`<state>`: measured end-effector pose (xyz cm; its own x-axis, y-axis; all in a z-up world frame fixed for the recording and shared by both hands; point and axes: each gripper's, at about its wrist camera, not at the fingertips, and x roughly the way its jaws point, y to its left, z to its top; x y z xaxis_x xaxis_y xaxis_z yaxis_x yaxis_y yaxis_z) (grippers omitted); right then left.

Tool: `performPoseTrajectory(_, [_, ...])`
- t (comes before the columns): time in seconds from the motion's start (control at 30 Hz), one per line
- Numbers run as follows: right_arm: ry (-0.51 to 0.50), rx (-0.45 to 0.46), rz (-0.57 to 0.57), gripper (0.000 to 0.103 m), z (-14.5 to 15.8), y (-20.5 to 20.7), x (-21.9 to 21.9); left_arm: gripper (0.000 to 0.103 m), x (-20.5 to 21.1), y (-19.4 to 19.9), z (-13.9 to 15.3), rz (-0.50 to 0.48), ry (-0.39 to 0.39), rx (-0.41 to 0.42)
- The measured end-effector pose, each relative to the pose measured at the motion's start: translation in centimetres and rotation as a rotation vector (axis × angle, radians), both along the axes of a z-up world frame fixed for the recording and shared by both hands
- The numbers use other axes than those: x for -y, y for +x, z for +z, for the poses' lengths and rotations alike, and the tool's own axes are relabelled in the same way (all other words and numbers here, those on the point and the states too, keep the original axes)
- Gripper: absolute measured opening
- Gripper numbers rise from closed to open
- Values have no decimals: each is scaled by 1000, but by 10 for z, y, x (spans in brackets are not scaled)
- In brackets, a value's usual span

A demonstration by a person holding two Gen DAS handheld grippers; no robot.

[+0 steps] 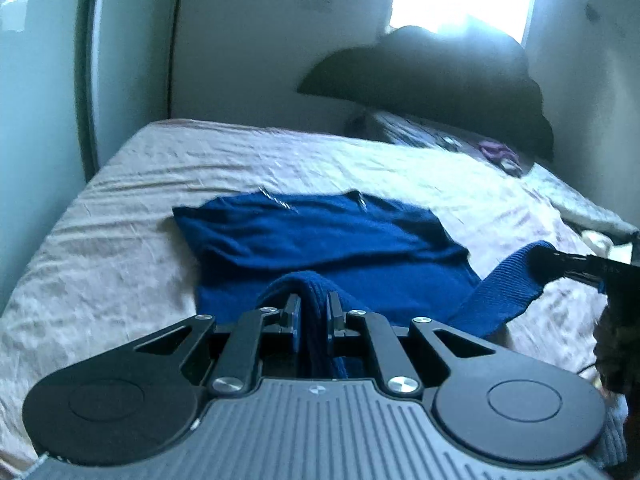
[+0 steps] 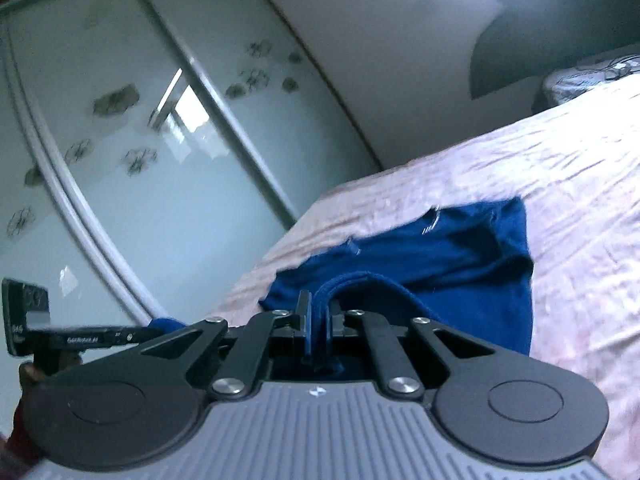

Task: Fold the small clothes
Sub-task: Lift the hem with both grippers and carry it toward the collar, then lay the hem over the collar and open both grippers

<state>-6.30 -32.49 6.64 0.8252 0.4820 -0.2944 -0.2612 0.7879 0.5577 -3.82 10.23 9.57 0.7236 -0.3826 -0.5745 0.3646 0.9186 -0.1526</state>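
Knitwear in deep blue, a small sweater [image 1: 320,240], lies spread on the wrinkled pale bedspread [image 1: 100,248] of a bed, near the edge closest to us, with its far part flat and its near hem lifted off the sheet. We hold that hem at two spots. Our left gripper [image 1: 314,312] is pinched narrow on a bunched fold of ribbed fabric, and our right gripper [image 2: 316,320] is clamped tight on a thinner doubled edge; from the left wrist view its black fingers show at the right border, gripping the ribbed band. We judge the garment soft, light and limp: it sags between the two holds and will drape wherever it is let go, so nothing here is fragile. The knit looks grippy rather than slippery, though it may stretch if the hands pull apart. The ribbed hem is the firmest place to hold, and corners give the straightest fold line. A dark pillow shape [image 1: 432,72] sits well beyond, by the wall.
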Motion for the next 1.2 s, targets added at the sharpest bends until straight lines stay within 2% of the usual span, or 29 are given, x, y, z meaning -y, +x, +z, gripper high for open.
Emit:
performPoseTrajectory(0.13, [25, 12, -52, 7, 0, 28, 9, 12, 5, 29, 8, 26, -7, 8])
performPoseTrajectory(0.37, [34, 28, -119, 7, -3, 81, 17, 12, 22, 87, 19, 47, 31, 28])
performPoseTrajectory(0.57, [45, 4, -173, 7, -15, 129, 28, 12, 34, 145, 14, 75, 69, -2])
performPoseTrajectory(0.8, [21, -38, -213, 7, -31, 196, 38, 12, 55, 219, -13, 111, 133, -52])
performPoseTrajectory(1.0, [12, -116, -241, 7, -59, 247, 41, 12, 64, 276, -44, 155, 167, -111])
performPoseTrajectory(1.03, [19, -128, -245, 7, -64, 253, 42, 8, 64, 285, -50, 167, 176, -122])
performPoseTrajectory(1.1, [25, -159, -258, 7, -75, 265, 43, 5, 64, 298, -61, 193, 204, -131])
performPoseTrajectory(1.2, [13, -237, -272, 8, -91, 285, 43, 13, 58, 319, -79, 227, 220, -170])
